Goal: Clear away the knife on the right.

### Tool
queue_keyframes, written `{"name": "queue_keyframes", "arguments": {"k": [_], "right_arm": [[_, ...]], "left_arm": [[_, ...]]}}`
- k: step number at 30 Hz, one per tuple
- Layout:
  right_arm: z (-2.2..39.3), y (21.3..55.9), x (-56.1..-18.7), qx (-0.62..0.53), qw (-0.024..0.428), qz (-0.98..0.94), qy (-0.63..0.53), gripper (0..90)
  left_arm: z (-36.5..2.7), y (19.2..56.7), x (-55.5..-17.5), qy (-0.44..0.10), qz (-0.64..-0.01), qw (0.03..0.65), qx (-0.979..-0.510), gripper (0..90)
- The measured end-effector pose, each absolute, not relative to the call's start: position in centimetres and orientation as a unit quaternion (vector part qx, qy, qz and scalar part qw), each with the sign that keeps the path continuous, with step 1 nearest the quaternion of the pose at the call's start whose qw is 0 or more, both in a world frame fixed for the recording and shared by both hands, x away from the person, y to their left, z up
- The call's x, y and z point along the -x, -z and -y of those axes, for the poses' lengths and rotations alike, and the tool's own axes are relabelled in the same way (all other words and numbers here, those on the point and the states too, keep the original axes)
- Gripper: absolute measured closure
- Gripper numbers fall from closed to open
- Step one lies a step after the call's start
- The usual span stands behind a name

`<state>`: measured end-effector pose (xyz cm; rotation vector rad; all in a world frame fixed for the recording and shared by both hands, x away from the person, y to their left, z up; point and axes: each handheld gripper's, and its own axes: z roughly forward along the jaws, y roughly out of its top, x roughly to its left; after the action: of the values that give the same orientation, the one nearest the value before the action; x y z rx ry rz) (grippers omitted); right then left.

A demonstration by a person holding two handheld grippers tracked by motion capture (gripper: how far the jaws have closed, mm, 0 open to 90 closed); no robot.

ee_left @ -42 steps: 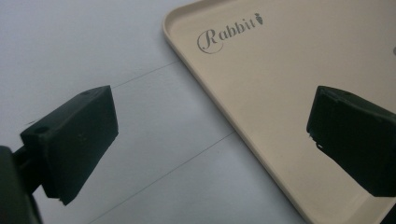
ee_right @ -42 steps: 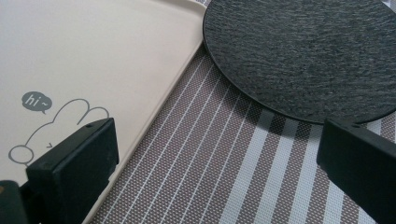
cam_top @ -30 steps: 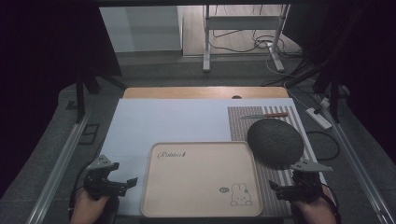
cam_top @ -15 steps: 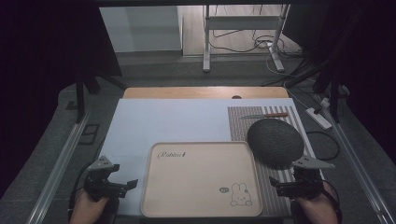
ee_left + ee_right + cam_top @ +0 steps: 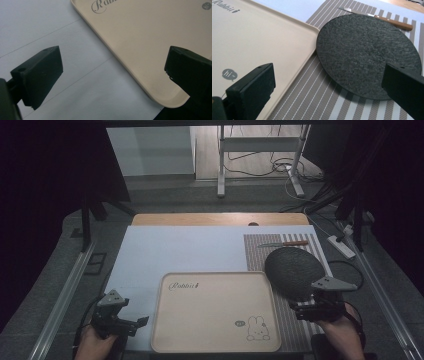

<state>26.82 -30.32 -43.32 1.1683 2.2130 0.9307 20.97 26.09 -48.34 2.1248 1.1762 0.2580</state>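
Left hand-held gripper (image 5: 134, 324) at tabletop (image 5: 200, 247) near edge, jaws spread, nothing between them, beside beige tray (image 5: 212, 312) left rim; right hand-held gripper (image 5: 300, 310) likewise released, beside tray's right rim; dark round plate (image 5: 294, 271) on striped mat (image 5: 260, 251) just past it; knife (image 5: 283, 243) toward far-right corner.
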Motion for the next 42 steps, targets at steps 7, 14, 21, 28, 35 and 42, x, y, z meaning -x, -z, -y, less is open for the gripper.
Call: {"name": "queue_keyframes", "arguments": {"k": [7, 14, 21, 28, 35, 42], "right_arm": [[30.0, 43.0, -28.9, -0.421, 0.233, -0.807, -0.341, 0.0], [29.9, 42.7, -31.1, -0.422, 0.229, -0.808, -0.341, 0.0], [29.9, 42.8, -33.4, -0.428, 0.226, -0.807, -0.338, 0.0], [29.8, 43.4, -35.3, -0.427, 0.222, -0.809, -0.338, 0.0], [29.6, 43.8, -37.7, -0.439, 0.222, -0.802, -0.338, 0.0], [30.0, 43.5, -40.0, -0.446, 0.236, -0.796, -0.335, 0.0]], "left_arm": [[-26.5, 48.4, -21.1, -0.091, -0.466, 0.352, -0.807, 1.2], [-26.3, 48.3, -21.0, -0.096, -0.466, 0.35, -0.807, 0.7], [-26.1, 48.3, -20.2, -0.101, -0.466, 0.347, -0.808, 0.6], [-26.4, 48.4, -20.6, -0.094, -0.474, 0.356, -0.8, 0.7], [-26.3, 48.4, -20.6, -0.094, -0.475, 0.354, -0.8, 0.8], [-26.5, 48.5, -20.5, -0.092, -0.478, 0.357, -0.797, 1.0]]}}
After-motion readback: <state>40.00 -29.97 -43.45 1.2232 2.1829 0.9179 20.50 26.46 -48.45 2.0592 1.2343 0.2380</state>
